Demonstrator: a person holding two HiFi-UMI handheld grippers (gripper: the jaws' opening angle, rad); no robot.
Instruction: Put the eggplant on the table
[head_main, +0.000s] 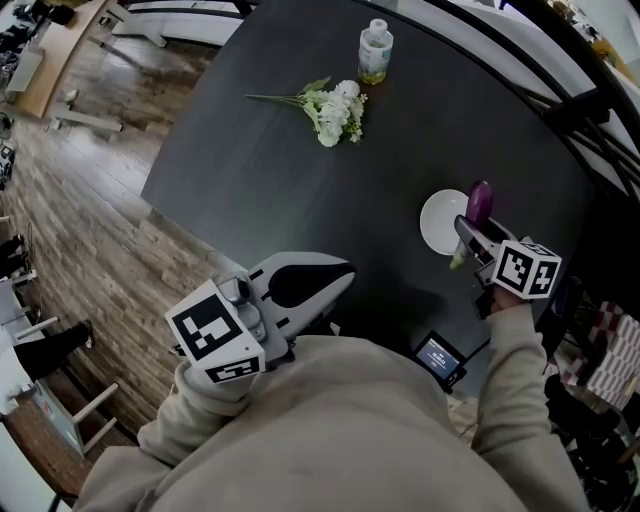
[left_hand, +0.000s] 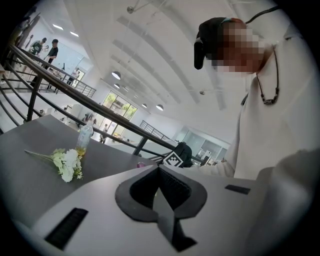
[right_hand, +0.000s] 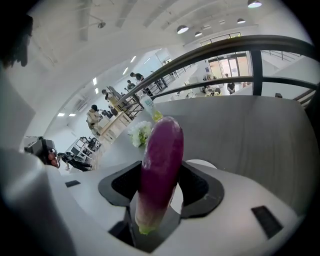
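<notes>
So, the big dark round table (head_main: 300, 180) is taking up most of the head view, and the person is standing at its near edge with a gripper in each hand. The left gripper (head_main: 340, 280) is hanging by that near edge with its jaws pressed together and nothing between them, so it's basically sitting this one out. The right gripper (head_main: 468, 238) is doing the work over on the right side. It's tilting down toward the tabletop and clamping the eggplant (head_main: 479, 203).

Right beside it a white plate (head_main: 437, 222) is lying on the table. A bunch of white flowers (head_main: 335, 108) is lying further back, and a small bottle (head_main: 375, 52) is standing behind those.

The eggplant is being gripped near its pale green stem end, with most of the purple body sticking out past the jaws. It's hanging in the air and overlapping the plate's right rim in the head view, so it isn't resting on the table yet.

What I'm thinking could go sideways:

- The plate is sitting so close that letting go here could drop the eggplant onto the plate, or half on its rim, instead of onto the bare table.
- That skin is looking smooth and the grip is way off-centre, so the long end could be levering it loose early.
- It's round, and this spot is looking near the table's right edge, so a drop from height could be sending it rolling off.
</notes>
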